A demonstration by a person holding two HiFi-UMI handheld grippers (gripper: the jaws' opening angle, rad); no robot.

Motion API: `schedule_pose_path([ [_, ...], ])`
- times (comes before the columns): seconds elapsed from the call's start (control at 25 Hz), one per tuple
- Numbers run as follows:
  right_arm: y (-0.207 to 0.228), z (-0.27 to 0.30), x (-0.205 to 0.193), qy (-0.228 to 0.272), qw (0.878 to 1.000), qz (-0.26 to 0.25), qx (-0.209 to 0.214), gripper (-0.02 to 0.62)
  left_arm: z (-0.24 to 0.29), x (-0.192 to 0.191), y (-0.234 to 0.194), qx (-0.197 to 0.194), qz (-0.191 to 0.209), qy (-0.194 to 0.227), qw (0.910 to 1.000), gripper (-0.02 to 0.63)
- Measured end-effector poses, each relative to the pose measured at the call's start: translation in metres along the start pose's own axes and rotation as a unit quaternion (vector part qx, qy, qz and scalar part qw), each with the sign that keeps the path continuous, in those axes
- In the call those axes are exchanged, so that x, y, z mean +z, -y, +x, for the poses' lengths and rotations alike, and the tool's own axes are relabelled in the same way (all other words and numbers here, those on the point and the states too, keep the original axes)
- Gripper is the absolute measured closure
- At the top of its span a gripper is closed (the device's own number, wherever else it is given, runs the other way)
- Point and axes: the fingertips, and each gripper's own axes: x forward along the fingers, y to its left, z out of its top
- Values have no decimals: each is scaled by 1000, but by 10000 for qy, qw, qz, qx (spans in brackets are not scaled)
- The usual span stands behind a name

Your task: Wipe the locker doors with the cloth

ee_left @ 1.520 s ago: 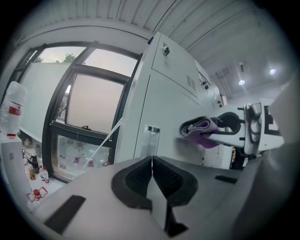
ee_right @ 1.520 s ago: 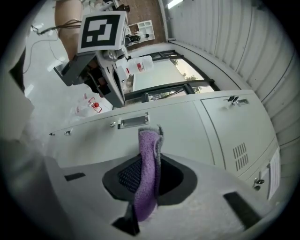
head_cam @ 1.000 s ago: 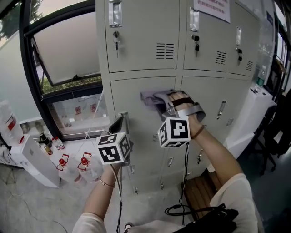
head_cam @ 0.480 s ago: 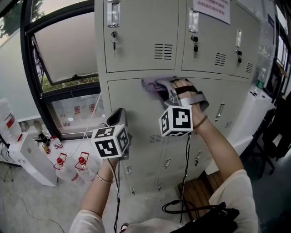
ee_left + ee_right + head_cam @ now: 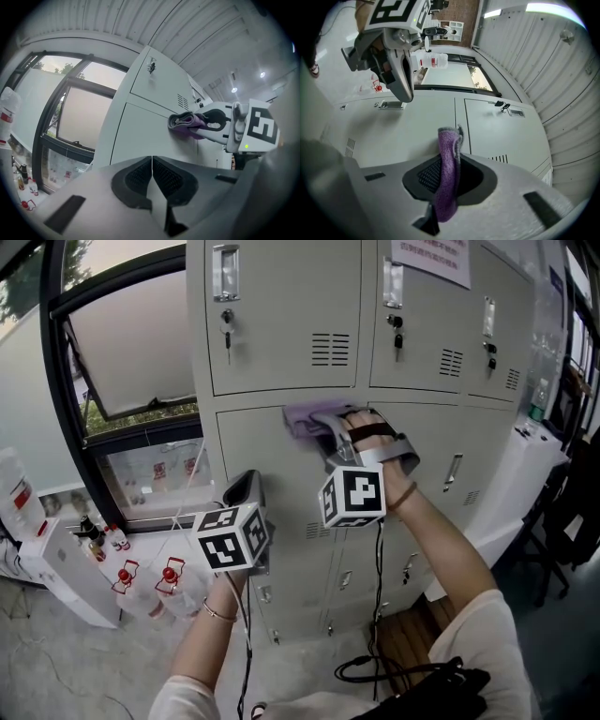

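Two hand-held grippers work in front of a bank of pale grey metal locker doors (image 5: 281, 334), shown from the head view. Right gripper (image 5: 321, 427): jaws clamped on a folded purple-and-grey microfibre cloth (image 5: 302, 414), which in the right gripper view rises between the pads as a narrow strip. The cloth lies against the top of the middle-row door (image 5: 267, 451), just under the horizontal seam below the upper row and close to the vertical seam on that door's right side. The left gripper view shows its bunched end pressed to the panel. Left gripper (image 5: 246, 488): jaws together with nothing between them, held lower and to the left, in front of the same door's left half. Whether it touches the panel cannot be told. Each upper door carries a small key (image 5: 225, 334) in its lock.

Step in hand, as judged: wiping the middle-row door, with the cloth at its upper right corner. Most of that panel, and the doors beside and below it, appear still to be done. The next move calls for steady pressure into the panel while the cloth is drawn across or down. It also calls for a firm clamp so the fabric does not slip out, and a path that skirts the louvred vents (image 5: 330, 349) and recessed handles (image 5: 225, 271), where the cloth could snag.
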Motion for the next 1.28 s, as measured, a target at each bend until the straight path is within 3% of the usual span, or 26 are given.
schedule_pose_path([
  [0.36,-13,-1,1,-40,9995,281,113,537,1,-8,2,-18,-20,9,10000,597],
  [1.28,-80,-8,5,-78,9962,589,631,537,-17,-77,-7,59,-218,-539,9983,597],
])
